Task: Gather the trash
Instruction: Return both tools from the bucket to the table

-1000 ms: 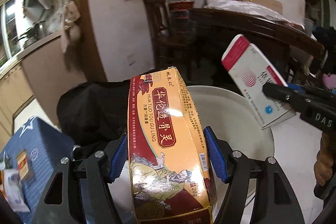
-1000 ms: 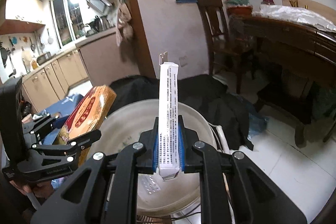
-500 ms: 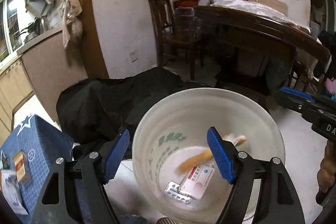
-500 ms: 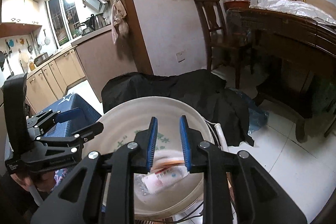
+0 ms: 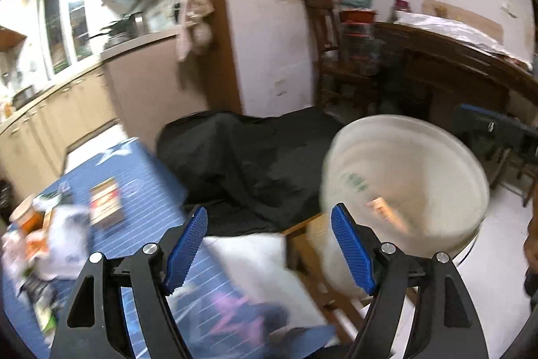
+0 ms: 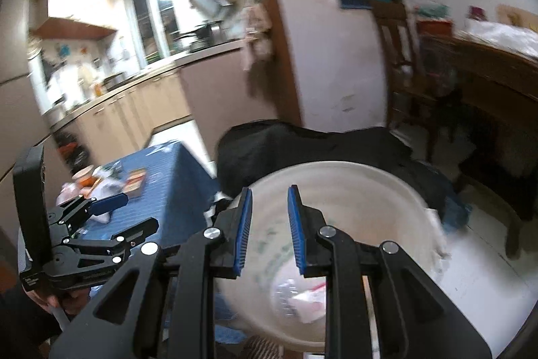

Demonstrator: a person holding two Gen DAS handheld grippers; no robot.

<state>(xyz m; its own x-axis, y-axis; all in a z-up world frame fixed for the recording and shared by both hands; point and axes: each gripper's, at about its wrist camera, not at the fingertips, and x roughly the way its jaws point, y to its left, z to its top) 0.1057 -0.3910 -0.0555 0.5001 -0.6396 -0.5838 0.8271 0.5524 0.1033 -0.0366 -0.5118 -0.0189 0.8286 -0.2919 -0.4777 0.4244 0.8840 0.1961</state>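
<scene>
A white bucket [image 5: 433, 137] stands on the floor at the right; the dropped orange box [image 5: 386, 214] lies inside it. In the right wrist view the bucket [image 6: 380, 177] holds the white and red box [image 6: 309, 298] and a blister pack. My left gripper [image 5: 269, 248] is open and empty, left of the bucket over a blue cloth's edge. My right gripper [image 6: 267, 224] is open a little and empty above the bucket. More trash [image 5: 104, 201] lies on the blue cloth [image 5: 141, 177].
A black cloth heap [image 5: 255, 153] lies behind the bucket. A dark wooden table [image 5: 454, 69] and a chair [image 5: 329, 49] stand at the back right. Kitchen cabinets [image 5: 50, 130] run along the left. The views are motion-blurred.
Both grippers let their boxes fall into the bucket a second ago. Since then the left gripper has swung left toward the blue cloth; the right one has turned left a little.
</scene>
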